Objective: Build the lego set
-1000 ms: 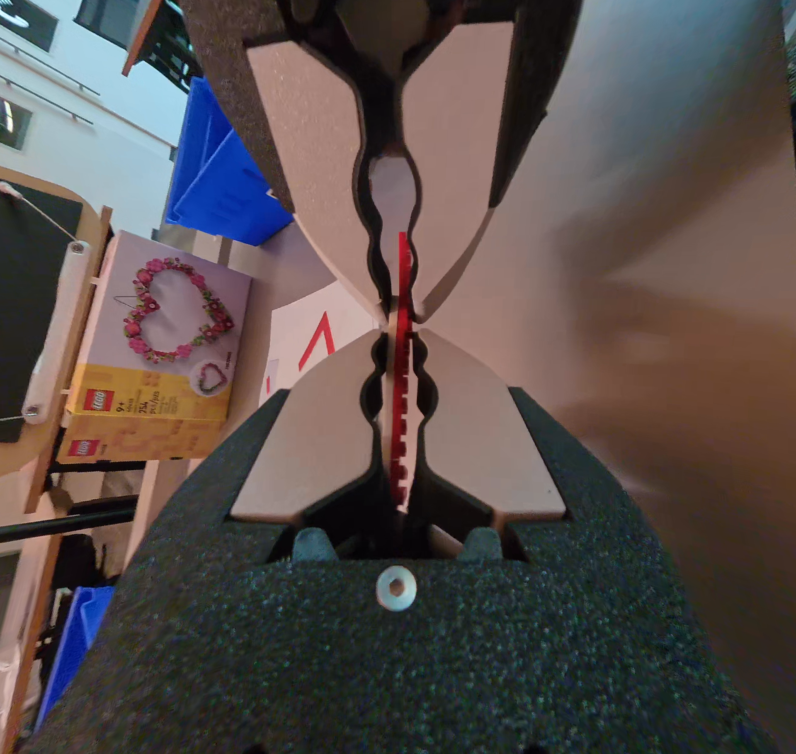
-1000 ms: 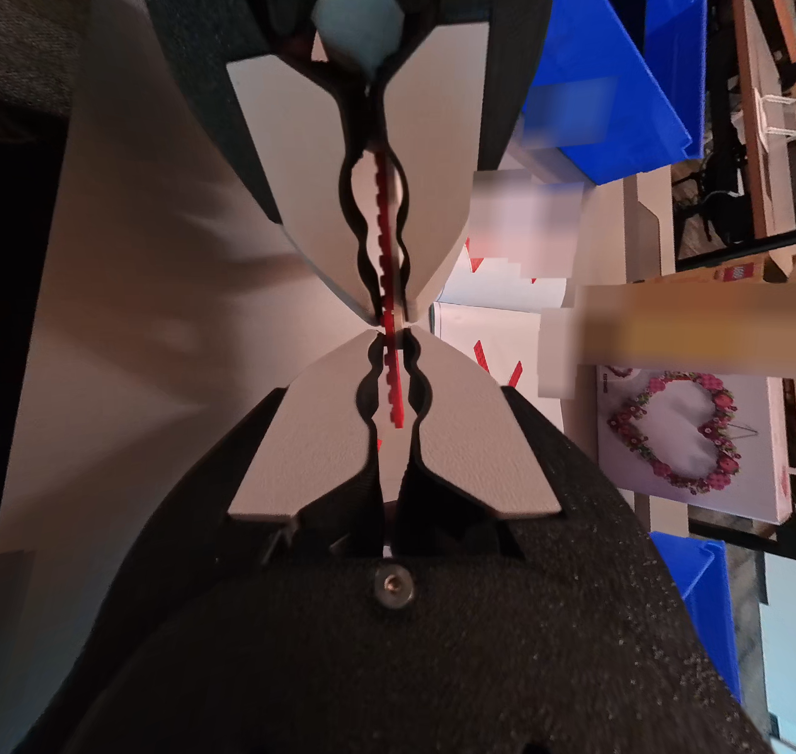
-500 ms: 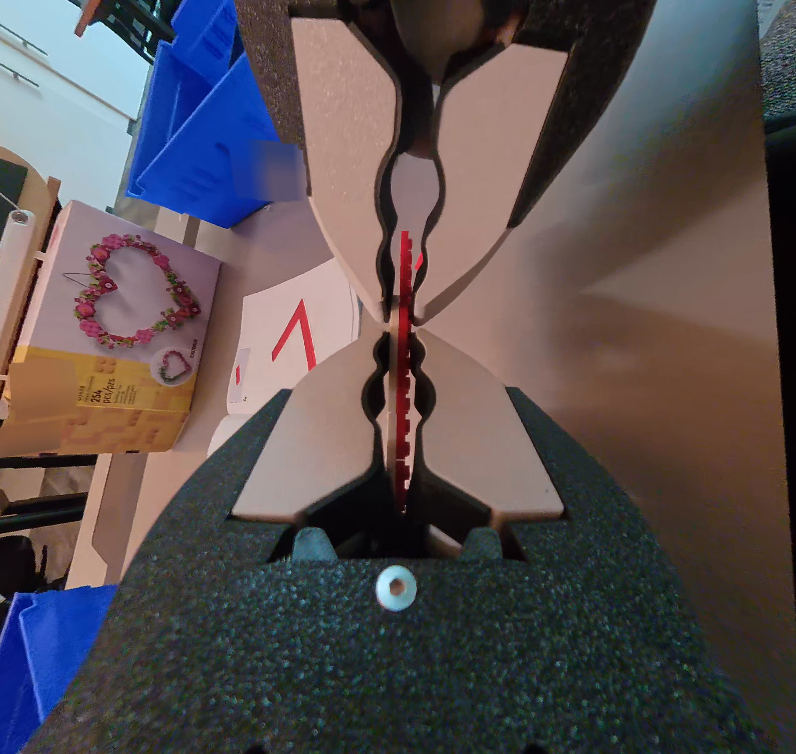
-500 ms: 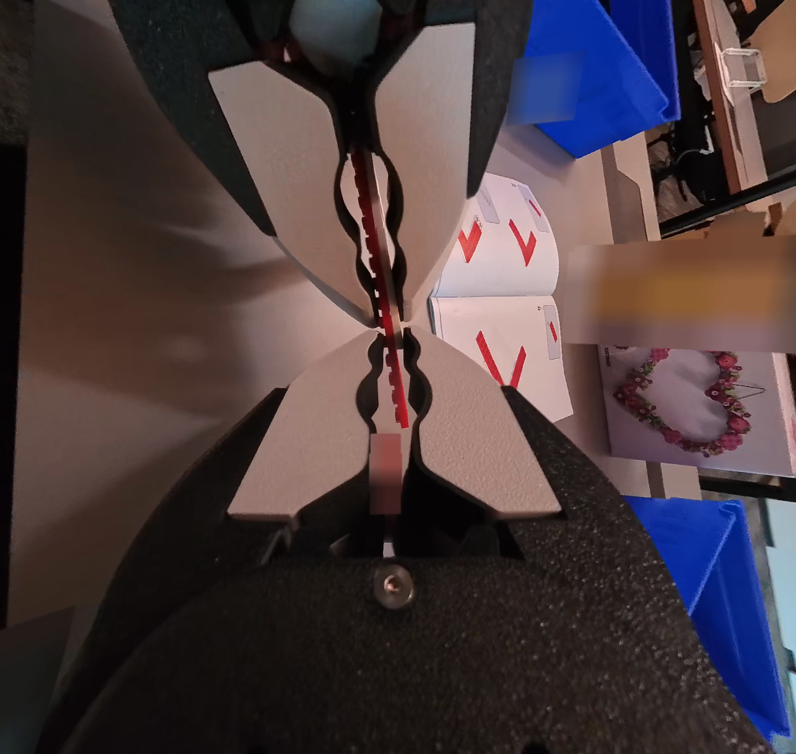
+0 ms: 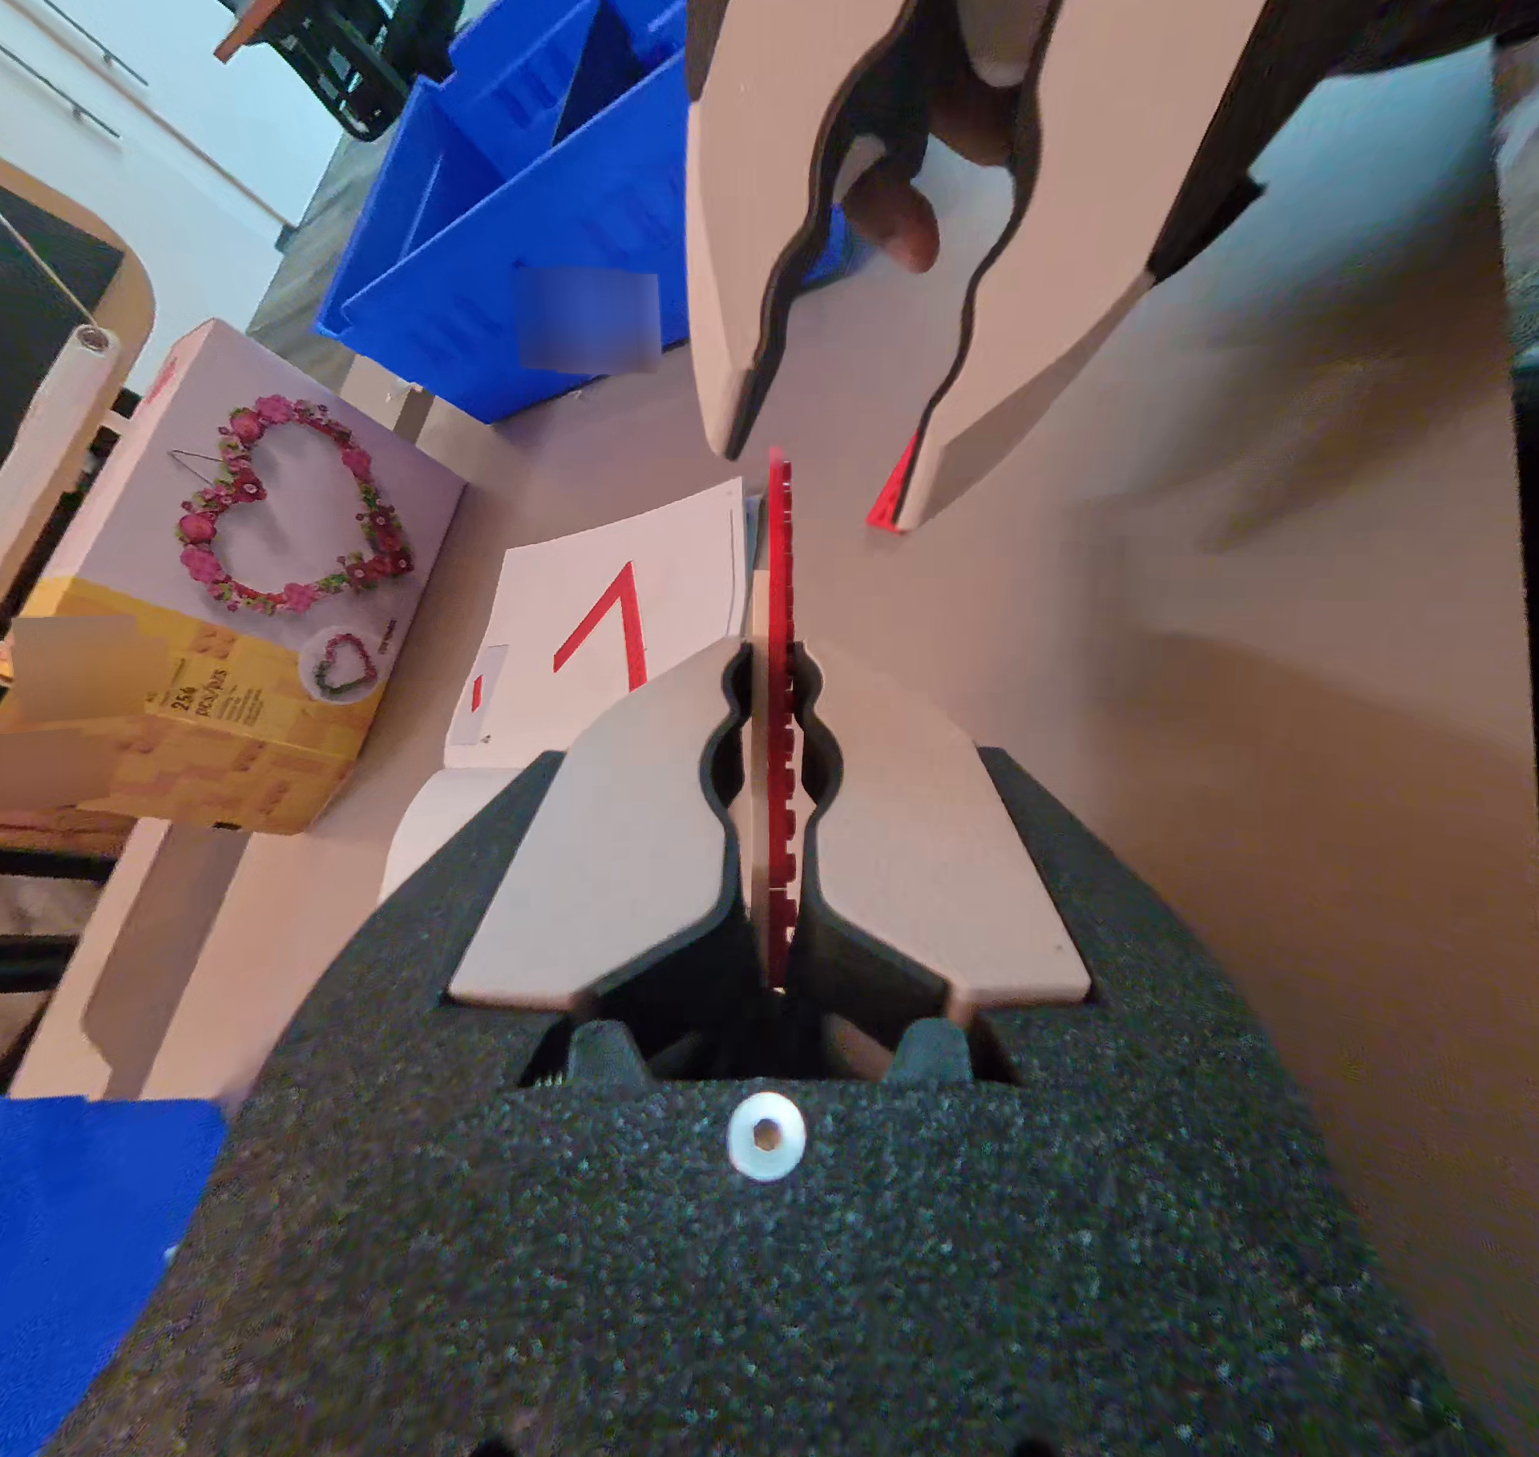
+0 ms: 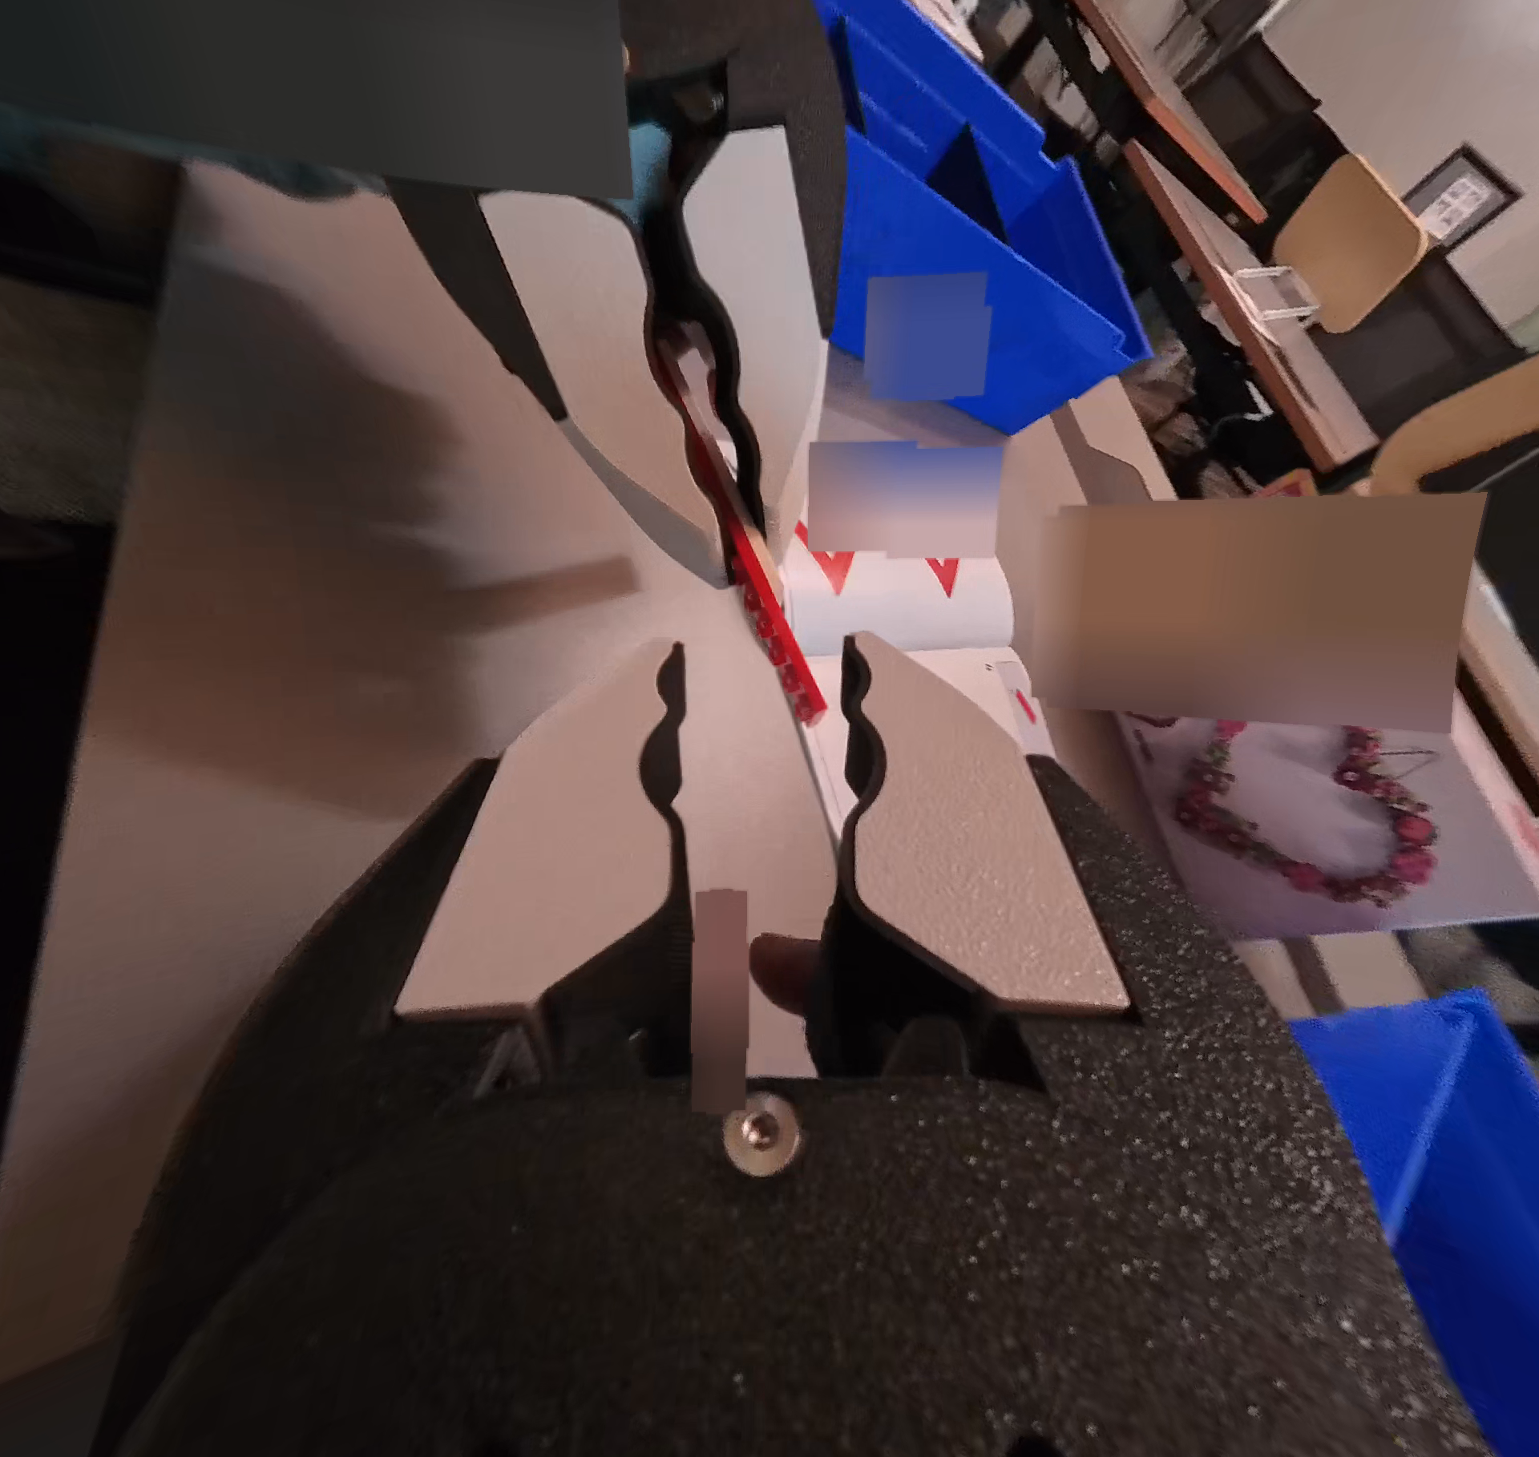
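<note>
The left gripper is clamped tight on a long red lego plate, held edge-on with its far end poking out past the fingertips. The right gripper has its fingers spread wide with nothing between them; the plate's tip hangs just in front of that gap. In the left wrist view a small red lego piece sits by the tip of one right-gripper finger, can't tell if it's touching. Behind on the table: an open instruction booklet, the set's box with a flower heart pictured on it, and blue bins. Can't see what's in them from here
</note>
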A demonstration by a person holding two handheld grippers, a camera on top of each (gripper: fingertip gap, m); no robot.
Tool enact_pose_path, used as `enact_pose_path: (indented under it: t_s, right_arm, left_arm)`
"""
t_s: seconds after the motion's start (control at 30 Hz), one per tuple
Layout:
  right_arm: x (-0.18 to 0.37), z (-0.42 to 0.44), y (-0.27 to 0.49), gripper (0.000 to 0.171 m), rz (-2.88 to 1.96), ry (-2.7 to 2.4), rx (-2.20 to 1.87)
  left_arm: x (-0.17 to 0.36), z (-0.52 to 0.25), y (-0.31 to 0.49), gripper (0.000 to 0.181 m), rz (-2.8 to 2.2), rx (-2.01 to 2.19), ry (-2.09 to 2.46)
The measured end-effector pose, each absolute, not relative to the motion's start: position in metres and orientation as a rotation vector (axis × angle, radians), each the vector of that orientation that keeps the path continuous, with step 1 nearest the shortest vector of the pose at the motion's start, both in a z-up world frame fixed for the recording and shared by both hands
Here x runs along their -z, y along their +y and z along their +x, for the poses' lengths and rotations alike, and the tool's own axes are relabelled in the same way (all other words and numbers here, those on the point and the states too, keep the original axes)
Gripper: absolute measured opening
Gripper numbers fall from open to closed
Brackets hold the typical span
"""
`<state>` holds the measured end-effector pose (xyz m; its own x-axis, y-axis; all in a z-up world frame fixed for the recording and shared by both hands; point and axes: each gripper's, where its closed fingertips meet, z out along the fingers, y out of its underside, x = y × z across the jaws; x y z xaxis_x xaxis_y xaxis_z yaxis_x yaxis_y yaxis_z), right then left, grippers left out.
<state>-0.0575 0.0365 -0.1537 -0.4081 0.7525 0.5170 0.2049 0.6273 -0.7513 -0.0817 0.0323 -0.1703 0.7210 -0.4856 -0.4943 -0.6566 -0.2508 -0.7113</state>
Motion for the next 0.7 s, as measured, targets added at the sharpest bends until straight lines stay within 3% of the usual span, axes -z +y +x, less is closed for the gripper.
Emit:
enact_pose_path:
  t_s: [0.37, 0.6, 0.7]
  right_arm:
    - [0.160, -0.050, 0.032, 0.038, -0.718, -1.978, -0.863]
    - [0.171, -0.050, 0.021, 0.018, -0.660, -2.030, -0.852]
    - [0.176, -0.050, 0.019, 0.019, -0.663, -2.055, -0.860]
  left_arm:
    - [0.185, -0.066, 0.027, 0.008, -1.927, -0.056, 0.945]
    - [0.188, -0.054, 0.025, 0.008, -1.918, -0.008, 0.990]
    - [0.188, -0.047, 0.022, 0.008, -1.910, 0.049, 1.005]
